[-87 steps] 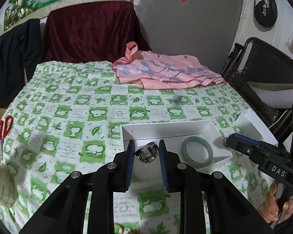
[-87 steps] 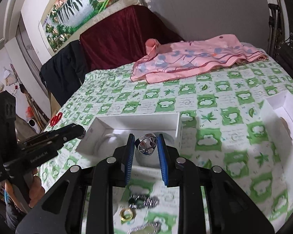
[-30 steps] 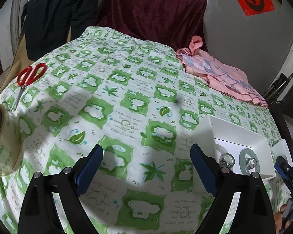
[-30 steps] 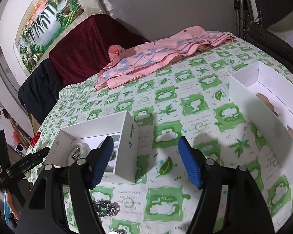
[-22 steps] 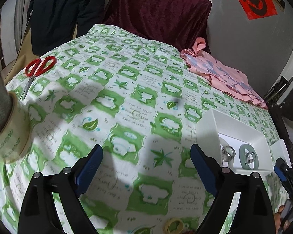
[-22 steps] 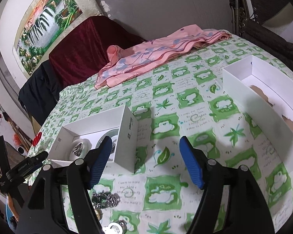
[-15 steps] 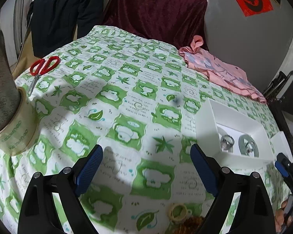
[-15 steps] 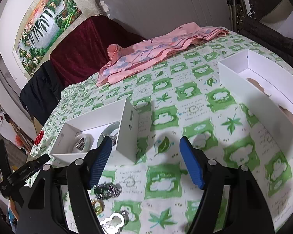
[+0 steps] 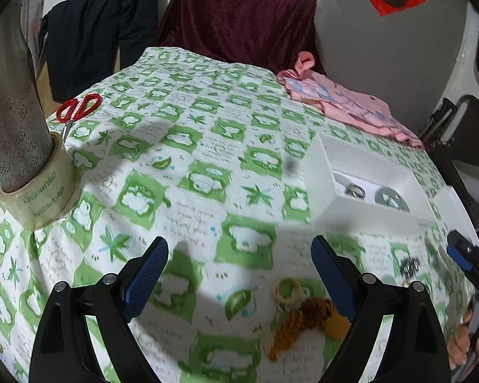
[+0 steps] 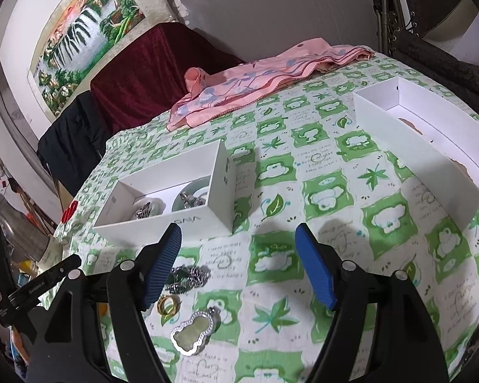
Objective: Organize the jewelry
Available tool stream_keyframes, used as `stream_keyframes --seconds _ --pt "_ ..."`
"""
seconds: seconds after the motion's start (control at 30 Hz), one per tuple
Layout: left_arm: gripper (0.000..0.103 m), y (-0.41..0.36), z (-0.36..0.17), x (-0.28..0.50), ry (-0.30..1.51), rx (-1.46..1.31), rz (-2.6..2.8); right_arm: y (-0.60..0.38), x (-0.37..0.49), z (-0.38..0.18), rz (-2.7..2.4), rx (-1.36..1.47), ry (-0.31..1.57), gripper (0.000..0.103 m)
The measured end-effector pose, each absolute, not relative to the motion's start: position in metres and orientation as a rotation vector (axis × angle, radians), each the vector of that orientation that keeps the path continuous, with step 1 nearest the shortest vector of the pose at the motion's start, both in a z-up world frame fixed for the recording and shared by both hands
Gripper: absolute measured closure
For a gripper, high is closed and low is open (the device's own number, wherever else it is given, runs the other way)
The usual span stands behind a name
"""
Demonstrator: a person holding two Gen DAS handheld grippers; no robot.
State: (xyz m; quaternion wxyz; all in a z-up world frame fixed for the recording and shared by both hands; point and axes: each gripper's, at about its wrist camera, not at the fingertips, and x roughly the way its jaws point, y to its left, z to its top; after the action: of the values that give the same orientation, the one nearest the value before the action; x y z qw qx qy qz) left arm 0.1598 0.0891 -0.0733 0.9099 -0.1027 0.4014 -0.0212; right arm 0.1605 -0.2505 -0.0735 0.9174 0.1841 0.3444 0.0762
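R gripper wide open, empty; jaws just opening more. L gripper wide, empty too. Loose pcs lie near side of box: chain, ring, pendant. Next pick, prob: drop onto one pc only, pinch across it, lift clear of cloth.

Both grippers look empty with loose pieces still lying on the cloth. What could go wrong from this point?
The gourd pendant, gold ring and chain pile lie close together, so the open right gripper may catch two at once. The soft bedspread could bunch under the fingers. The white box might slide if nudged.
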Motion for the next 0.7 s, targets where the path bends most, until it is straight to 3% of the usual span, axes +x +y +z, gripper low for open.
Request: stream_keyframes --seconds 0.53,0.7 --pt "0.013 0.024 -0.093 0.143 0.942 0.087 -0.214 -0.251 0.152 -0.074 0.154 0.377 0.711 0.029" --pt "0.010 0.036 -0.096 0.140 0.945 0.086 -0.159 -0.250 0.152 -0.074 0.155 0.381 0.712 0.029"
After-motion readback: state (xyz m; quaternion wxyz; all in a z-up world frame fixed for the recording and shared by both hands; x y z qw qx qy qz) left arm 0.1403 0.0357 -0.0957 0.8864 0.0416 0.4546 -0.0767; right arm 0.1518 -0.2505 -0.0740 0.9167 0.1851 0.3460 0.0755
